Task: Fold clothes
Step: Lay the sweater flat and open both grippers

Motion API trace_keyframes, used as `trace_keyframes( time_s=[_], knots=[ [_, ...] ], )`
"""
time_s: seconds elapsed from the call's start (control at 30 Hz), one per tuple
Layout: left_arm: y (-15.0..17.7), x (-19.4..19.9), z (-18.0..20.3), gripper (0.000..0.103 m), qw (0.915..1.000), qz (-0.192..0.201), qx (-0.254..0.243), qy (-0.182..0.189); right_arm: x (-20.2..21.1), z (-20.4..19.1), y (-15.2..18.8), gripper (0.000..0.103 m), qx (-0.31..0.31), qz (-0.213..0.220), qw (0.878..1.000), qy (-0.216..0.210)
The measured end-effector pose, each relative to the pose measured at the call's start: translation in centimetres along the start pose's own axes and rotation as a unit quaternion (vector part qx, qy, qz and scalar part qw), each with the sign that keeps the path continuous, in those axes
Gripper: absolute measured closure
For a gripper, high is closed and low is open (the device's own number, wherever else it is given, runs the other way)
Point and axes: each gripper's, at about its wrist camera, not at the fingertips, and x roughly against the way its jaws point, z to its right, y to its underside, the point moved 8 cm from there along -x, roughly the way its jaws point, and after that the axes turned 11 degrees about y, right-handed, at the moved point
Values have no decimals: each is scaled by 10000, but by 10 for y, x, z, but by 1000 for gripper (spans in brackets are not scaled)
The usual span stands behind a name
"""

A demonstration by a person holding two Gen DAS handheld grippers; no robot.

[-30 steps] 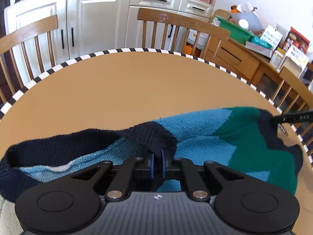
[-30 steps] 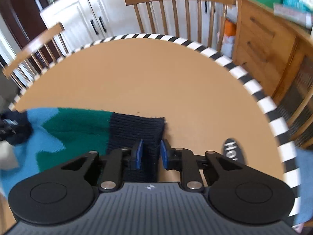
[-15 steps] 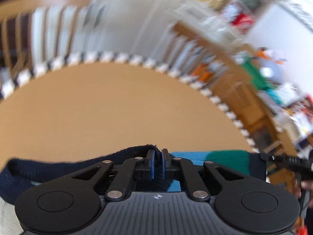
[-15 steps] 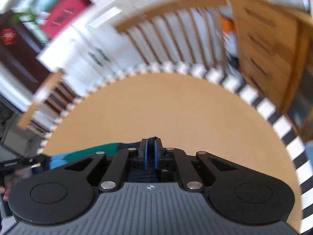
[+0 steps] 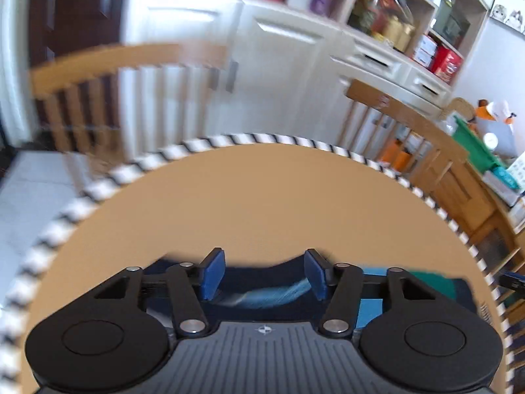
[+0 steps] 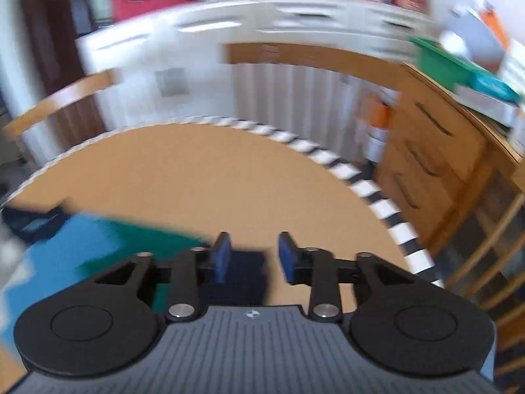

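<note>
Both grippers, left gripper (image 5: 264, 271) & right gripper (image 6: 252, 256), are opening w/ nothing pinched, knit sweater (image 5: 272, 292) lying on the round table (image 5: 262, 197) beneath them; fold prob. just laid, more folds likely left.

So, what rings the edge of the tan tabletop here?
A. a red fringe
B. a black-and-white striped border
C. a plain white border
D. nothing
B: a black-and-white striped border runs round the tan tabletop in both wrist views.
</note>
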Motion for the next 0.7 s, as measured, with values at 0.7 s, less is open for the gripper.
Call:
trace_keyframes(
  time_s=[0.7],
  knots=[
    [159, -15, 57, 58, 9930, -728, -567, -739, -7, -156, 95, 76, 836, -929, 9856, -1139]
  ],
)
